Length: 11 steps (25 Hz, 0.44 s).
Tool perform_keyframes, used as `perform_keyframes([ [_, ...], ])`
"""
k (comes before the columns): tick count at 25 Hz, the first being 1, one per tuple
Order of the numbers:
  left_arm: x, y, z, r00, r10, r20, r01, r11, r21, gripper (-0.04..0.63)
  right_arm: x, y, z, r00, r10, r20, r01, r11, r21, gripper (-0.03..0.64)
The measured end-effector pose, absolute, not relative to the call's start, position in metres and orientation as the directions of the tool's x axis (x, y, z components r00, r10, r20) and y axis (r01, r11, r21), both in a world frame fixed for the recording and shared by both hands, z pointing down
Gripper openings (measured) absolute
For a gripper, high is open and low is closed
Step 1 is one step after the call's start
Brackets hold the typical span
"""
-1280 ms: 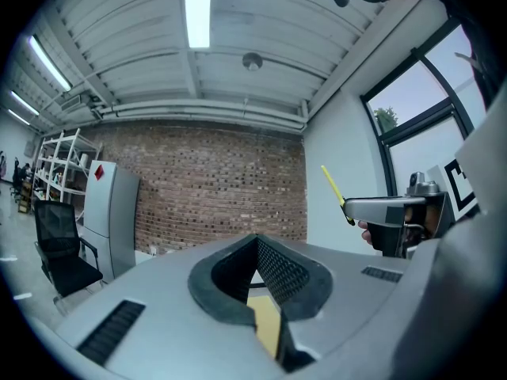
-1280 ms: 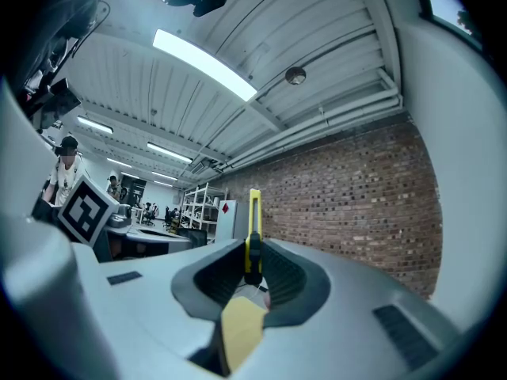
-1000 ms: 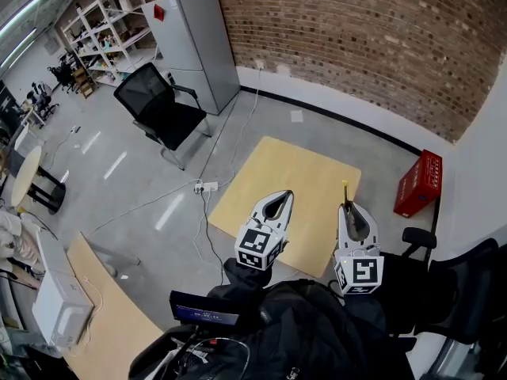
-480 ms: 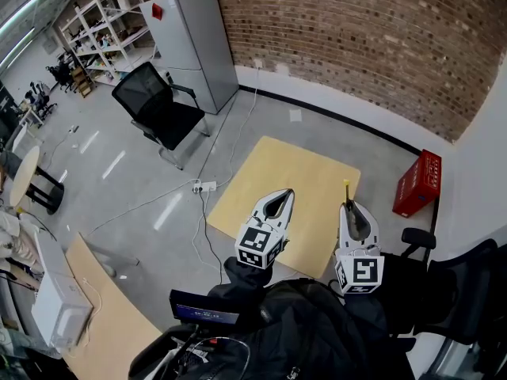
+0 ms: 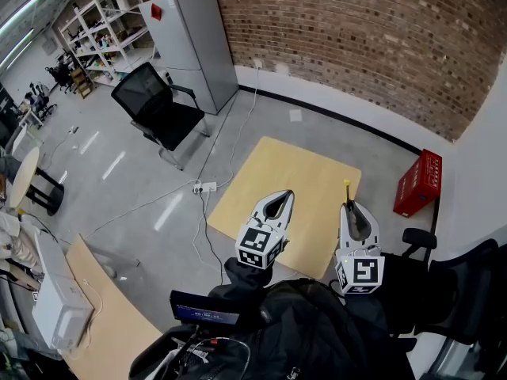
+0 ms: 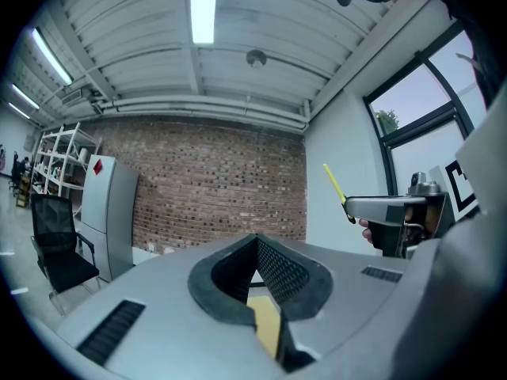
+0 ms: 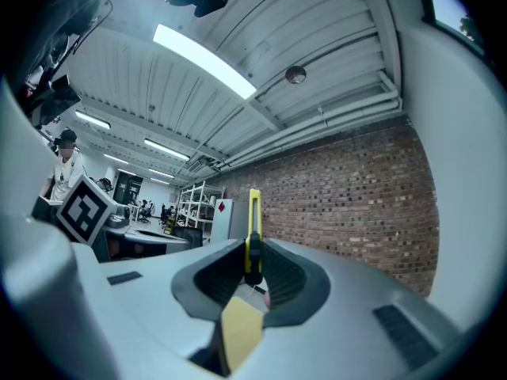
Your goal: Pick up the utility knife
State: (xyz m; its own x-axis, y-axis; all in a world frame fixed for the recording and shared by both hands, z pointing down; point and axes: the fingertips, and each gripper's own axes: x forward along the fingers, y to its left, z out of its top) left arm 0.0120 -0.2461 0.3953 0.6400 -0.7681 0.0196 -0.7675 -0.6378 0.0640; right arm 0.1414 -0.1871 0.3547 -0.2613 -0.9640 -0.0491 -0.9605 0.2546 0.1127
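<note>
The utility knife (image 5: 345,189) is yellow with a black slider, and its slim body sticks out past the tips of my right gripper (image 5: 347,207), which is shut on it. In the right gripper view the knife (image 7: 253,226) stands upright between the dark pads of the right gripper (image 7: 252,250). From the left gripper view the knife (image 6: 333,184) shows to the right, slanting up out of the right gripper (image 6: 354,209). My left gripper (image 5: 286,193) hangs beside it, shut with nothing inside; its tips (image 6: 255,239) meet. Both are held level over the yellow table (image 5: 295,182).
A red crate (image 5: 418,182) stands by the wall to the right of the table. A black office chair (image 5: 158,109) and a grey cabinet (image 5: 194,42) are at the far left. A power strip with cables (image 5: 206,187) lies on the floor. Another black chair (image 5: 467,287) is near right.
</note>
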Motion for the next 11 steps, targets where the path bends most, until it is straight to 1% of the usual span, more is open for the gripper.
perform_keyframes([
  [11,0.007,-0.251,0.406,0.634,-0.773,0.031,-0.773,-0.631,0.071,-0.003,0.138,-0.191,0.365,-0.263,-0.964,-0.037,-0.96,0.258,0.111,0.067],
])
